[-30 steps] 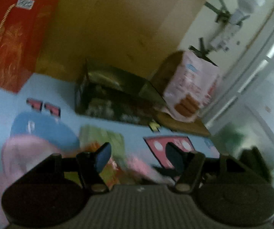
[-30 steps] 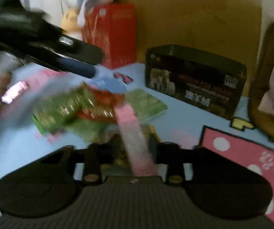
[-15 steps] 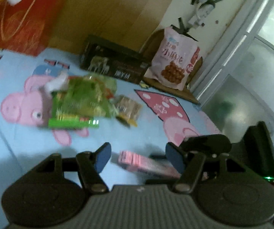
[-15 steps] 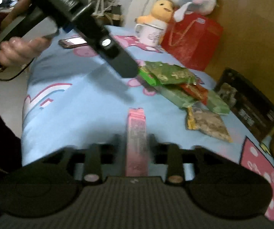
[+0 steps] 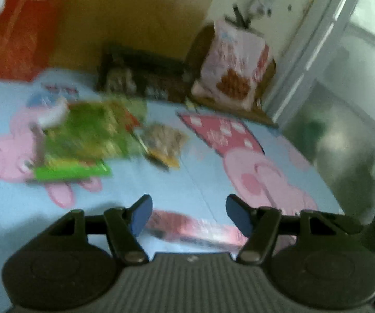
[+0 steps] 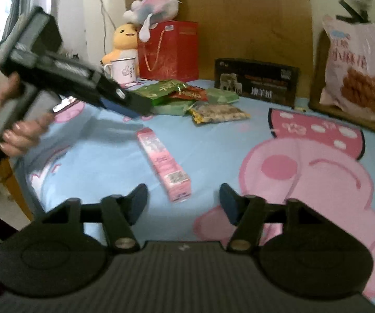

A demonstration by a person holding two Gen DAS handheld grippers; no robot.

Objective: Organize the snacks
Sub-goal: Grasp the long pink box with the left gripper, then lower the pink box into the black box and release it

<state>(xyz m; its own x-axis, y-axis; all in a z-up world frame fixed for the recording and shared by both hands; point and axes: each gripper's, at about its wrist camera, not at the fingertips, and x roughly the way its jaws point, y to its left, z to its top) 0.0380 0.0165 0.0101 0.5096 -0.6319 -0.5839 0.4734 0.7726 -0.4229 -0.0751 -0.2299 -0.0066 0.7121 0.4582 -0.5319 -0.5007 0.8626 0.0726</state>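
Note:
A long pink snack box (image 6: 161, 164) lies flat on the blue cartoon cloth (image 6: 208, 151). My right gripper (image 6: 183, 199) hovers just behind its near end; the jaws are closing, and no pad touches the box. A hand holds my left gripper (image 6: 135, 107) above the cloth at the left, pointing toward the snack pile. In the left wrist view that gripper (image 5: 188, 212) hangs over the blurred pink box (image 5: 195, 228), its jaws closing with nothing pressed between them. Green packets (image 6: 166, 91), a red packet (image 6: 190, 95) and a nut packet (image 6: 218, 113) are heaped further back.
A black box (image 6: 255, 80) and a red gift bag (image 6: 171, 49) stand against the wooden back wall. A large snack bag (image 6: 357, 73) leans at the right. A mug (image 6: 123, 71) and plush toys (image 6: 124, 39) sit at the back left. The cloth's edge drops off at the left.
My right gripper has opened and left the pink box on the cloth, then drawn back from it. The left gripper has pulled away from the black box and now hangs over the pink box.

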